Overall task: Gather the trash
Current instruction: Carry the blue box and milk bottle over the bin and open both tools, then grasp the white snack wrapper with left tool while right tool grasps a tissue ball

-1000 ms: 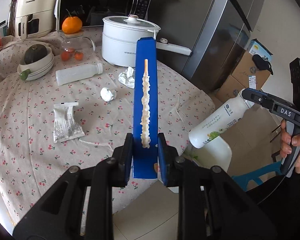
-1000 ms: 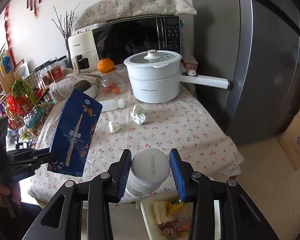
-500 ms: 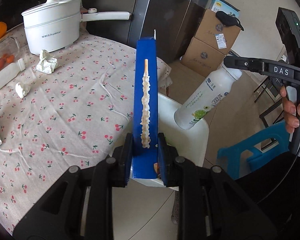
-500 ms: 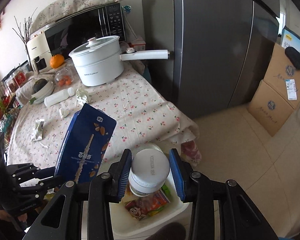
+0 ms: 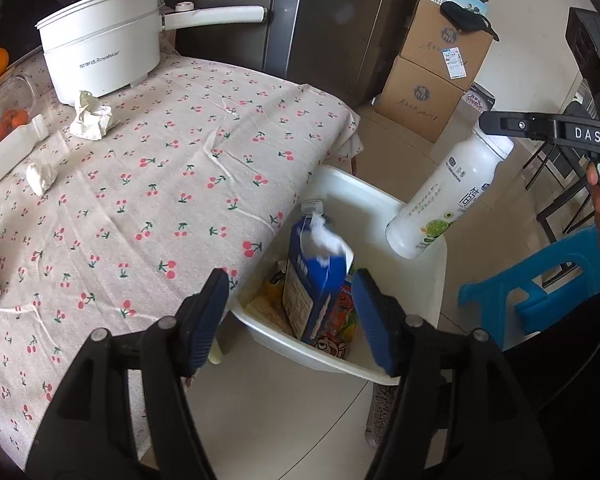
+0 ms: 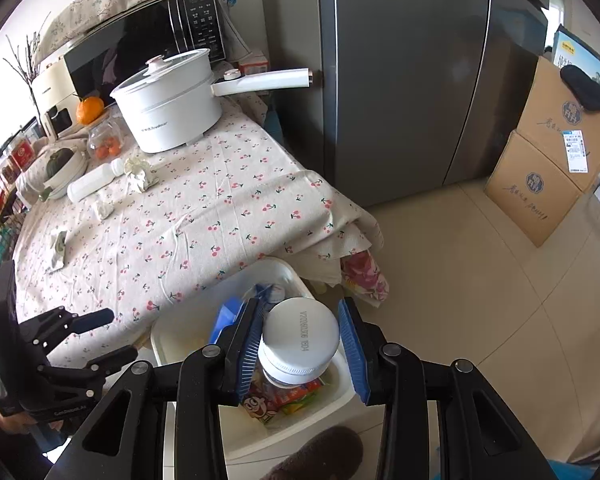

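My left gripper (image 5: pixel 290 316) is open above a white bin (image 5: pixel 384 208) on the floor by the table. A blue snack box (image 5: pixel 314 280) stands tilted in the bin, free of the jaws. In the right wrist view my right gripper (image 6: pixel 300 346) has opened wide; the white bottle (image 6: pixel 298 338) sits between the jaws over the bin (image 6: pixel 284 272), and its grip is unclear. The bottle (image 5: pixel 452 196) also shows in the left wrist view, slanted over the bin's far rim. Crumpled tissues (image 5: pixel 90 116), a wrapper (image 6: pixel 58 248) and a white bottle (image 6: pixel 94 182) lie on the table.
A white pot (image 6: pixel 172 100), a fruit jar (image 6: pixel 104 140) and a bowl stack (image 6: pixel 62 164) stand at the table's far side. A grey fridge (image 6: pixel 412 80) and cardboard boxes (image 6: pixel 552 168) are behind. A blue stool (image 5: pixel 532 292) stands right of the bin.
My left gripper has opened and let the blue box drop into the bin. My right gripper's jaws have spread apart around the white bottle, now over the bin.
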`<state>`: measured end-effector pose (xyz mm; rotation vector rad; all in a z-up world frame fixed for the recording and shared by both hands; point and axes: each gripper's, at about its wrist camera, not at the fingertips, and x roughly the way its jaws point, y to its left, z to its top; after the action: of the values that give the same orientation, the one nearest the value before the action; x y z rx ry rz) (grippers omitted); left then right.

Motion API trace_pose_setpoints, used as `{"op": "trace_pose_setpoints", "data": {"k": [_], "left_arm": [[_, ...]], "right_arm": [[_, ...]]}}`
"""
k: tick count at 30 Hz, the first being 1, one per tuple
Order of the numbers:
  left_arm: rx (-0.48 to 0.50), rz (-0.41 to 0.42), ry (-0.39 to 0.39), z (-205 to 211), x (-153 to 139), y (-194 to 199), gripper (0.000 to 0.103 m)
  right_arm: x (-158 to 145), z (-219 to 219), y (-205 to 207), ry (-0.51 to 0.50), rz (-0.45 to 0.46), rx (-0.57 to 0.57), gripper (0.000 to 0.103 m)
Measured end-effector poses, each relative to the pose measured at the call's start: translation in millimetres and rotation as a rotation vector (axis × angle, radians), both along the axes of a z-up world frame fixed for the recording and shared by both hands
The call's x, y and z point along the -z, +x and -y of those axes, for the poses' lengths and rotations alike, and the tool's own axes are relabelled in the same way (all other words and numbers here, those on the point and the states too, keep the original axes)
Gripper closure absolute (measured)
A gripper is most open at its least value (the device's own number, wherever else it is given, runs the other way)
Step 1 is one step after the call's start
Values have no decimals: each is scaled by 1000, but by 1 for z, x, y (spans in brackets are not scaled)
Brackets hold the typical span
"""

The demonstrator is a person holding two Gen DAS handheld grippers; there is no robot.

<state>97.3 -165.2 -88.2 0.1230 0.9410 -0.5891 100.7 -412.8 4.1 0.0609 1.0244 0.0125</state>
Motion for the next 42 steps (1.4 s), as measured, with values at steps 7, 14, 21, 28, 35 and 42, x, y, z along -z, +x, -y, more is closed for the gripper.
{"op": "trace_pose_setpoints", "data": {"k": [7,14,21,28,35,42], "left_arm": [[-62,24,39,-27,-13,-4,18],[-142,25,57,-57,-21,-7,10],[-199,32,52,-81,-29,-9,7],[-244,32,51,-100,-34,-9,6],[-317,52,51,-126,-41,-5,1],[-466,114,73,-166,-49,3,1]], "right_arm": [[8,-12,4,-2,-40,-20,64],[25,-26,12,-26,-119,-33,64],[25,-31,15,-34,-122,-18,62],[25,-38,20,-24,-136,-9,35],[23,-51,27,-34,-131,-13,24],[23,-71,35,-70,-123,-39,24]]}}
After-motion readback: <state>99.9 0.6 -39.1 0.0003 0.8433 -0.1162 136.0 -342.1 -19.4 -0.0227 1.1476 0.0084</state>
